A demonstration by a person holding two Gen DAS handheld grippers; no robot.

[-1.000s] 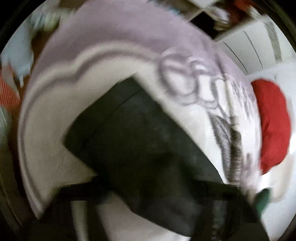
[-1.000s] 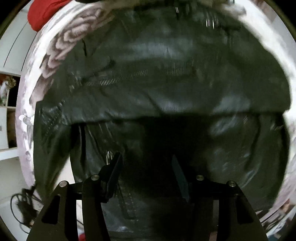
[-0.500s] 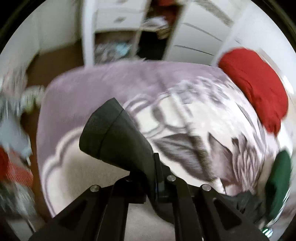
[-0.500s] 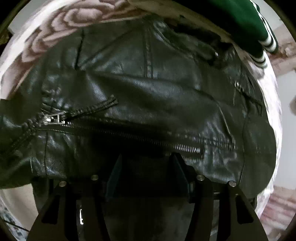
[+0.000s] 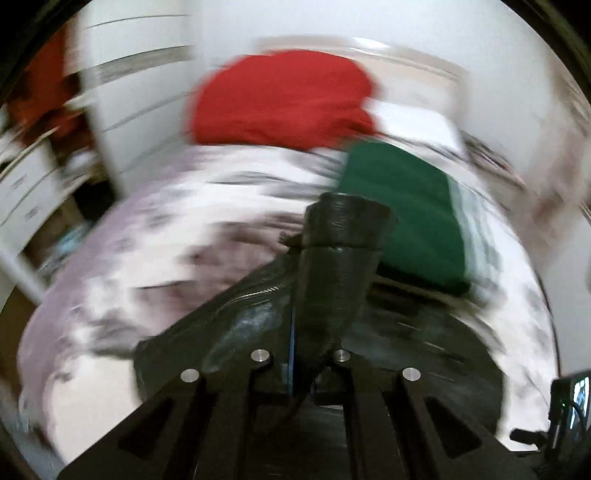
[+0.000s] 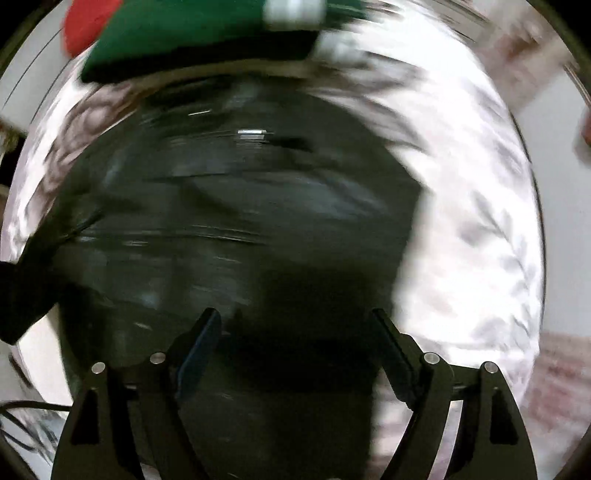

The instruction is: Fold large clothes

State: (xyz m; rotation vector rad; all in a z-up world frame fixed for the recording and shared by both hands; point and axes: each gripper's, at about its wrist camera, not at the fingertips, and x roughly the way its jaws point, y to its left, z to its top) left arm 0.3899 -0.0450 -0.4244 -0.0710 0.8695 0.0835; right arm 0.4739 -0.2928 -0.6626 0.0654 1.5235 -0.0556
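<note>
A black leather jacket (image 6: pixel 240 206) lies spread on a floral bed blanket (image 6: pixel 472 206), blurred by motion. My left gripper (image 5: pixel 299 354) is shut on the jacket's sleeve (image 5: pixel 343 236), whose cuff stands up past the fingers; the jacket body (image 5: pixel 229 325) with its zip trails below. My right gripper (image 6: pixel 295 317) points straight down over the jacket's near part. Its jaws are opening, and only the leather far beneath shows between them, with nothing pressed by the pads.
A folded green garment (image 5: pixel 406 214) with white stripes lies beyond the jacket, also at the top of the right wrist view (image 6: pixel 199 33). A red garment (image 5: pixel 284 99) sits behind it. White cupboards (image 5: pixel 140 92) stand left of the bed. Cables (image 6: pixel 22 417) lie off the bed's edge.
My left gripper has swung across the bed with the sleeve, its view turning towards the red and green clothes. The right gripper's jaws have widened, and it has shifted over the jacket.
</note>
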